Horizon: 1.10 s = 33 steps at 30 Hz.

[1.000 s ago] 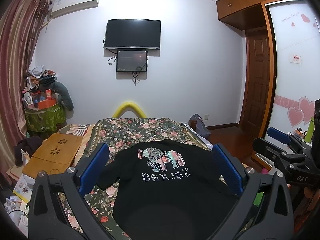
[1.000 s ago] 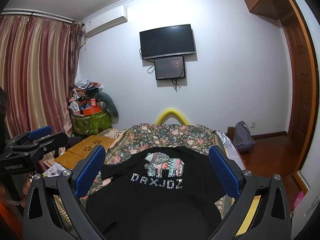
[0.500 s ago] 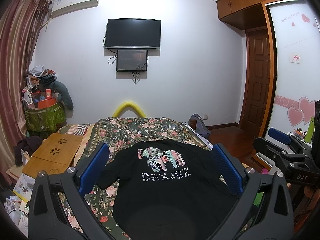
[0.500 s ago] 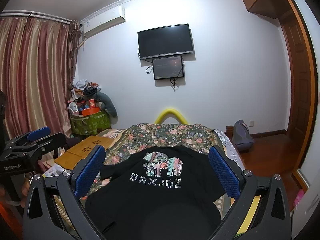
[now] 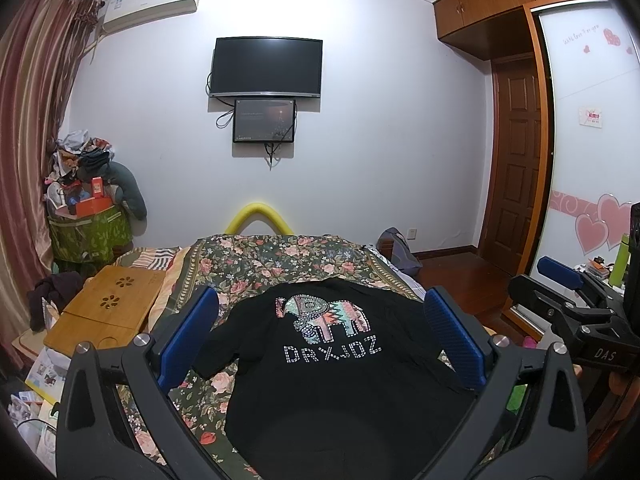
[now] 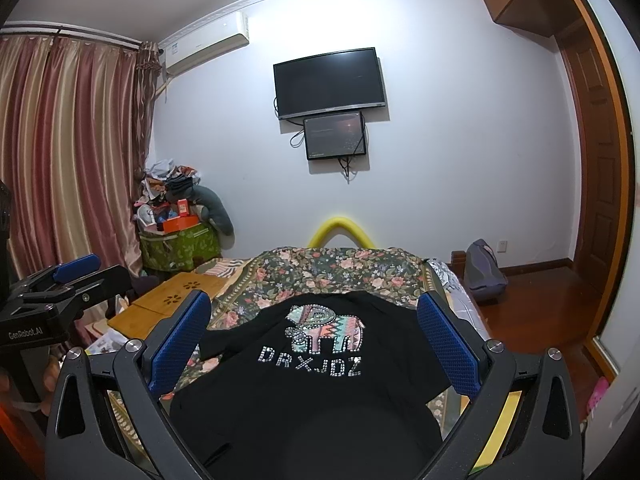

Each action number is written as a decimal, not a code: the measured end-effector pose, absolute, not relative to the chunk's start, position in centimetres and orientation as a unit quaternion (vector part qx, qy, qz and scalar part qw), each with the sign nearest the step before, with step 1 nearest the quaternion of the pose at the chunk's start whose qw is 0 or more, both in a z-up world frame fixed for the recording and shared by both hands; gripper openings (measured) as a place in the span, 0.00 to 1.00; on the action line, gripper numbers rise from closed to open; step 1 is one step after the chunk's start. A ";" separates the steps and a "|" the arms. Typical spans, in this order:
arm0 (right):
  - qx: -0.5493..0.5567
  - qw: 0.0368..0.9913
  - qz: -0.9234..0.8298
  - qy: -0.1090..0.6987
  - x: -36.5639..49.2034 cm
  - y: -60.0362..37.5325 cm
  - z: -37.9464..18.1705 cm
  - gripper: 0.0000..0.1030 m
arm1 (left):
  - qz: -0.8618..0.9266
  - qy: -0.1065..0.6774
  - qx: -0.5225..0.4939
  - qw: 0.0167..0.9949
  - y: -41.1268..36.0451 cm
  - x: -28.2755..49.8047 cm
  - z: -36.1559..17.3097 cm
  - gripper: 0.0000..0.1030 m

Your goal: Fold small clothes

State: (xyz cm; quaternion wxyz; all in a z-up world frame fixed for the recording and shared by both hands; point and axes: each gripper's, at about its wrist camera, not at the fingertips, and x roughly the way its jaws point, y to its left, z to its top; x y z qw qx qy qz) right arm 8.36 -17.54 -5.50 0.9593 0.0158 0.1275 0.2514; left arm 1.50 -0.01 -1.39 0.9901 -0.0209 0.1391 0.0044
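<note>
Nothing folded yet: black shirt [image 5: 332, 376] lies flat on the bed [image 5: 280, 256], print up. My left gripper [image 5: 326, 340] and right gripper [image 6: 312, 340] both spread, empty, above it.

Wall-mounted TV [image 5: 267, 66] above small screen [image 5: 264, 121]; air conditioner [image 5: 151, 2] top left; wooden lap desk [image 5: 108, 309] beside floral bedspread [image 5: 280, 258].

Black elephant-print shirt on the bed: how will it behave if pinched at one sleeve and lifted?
The black shirt lies limp with a creased sleeve, so it will likely drape and sag. Probably light. It may drag on the floral bedspread rather than slide cleanly.
</note>
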 end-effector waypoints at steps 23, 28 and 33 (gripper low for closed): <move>0.009 0.959 0.244 0.141 9.9 -17.6 -6.0 0.99 | 0.013 0.143 -0.029 0.989 0.9 3.0 -2.0 1.00; 0.004 0.958 0.237 0.161 12.1 -17.5 -7.0 0.99 | 0.026 0.164 -0.022 0.986 2.7 5.8 -3.0 1.00; -0.003 0.957 0.224 0.185 15.6 -17.6 -8.6 0.99 | 0.058 0.186 -0.014 0.981 5.7 9.7 -4.2 1.00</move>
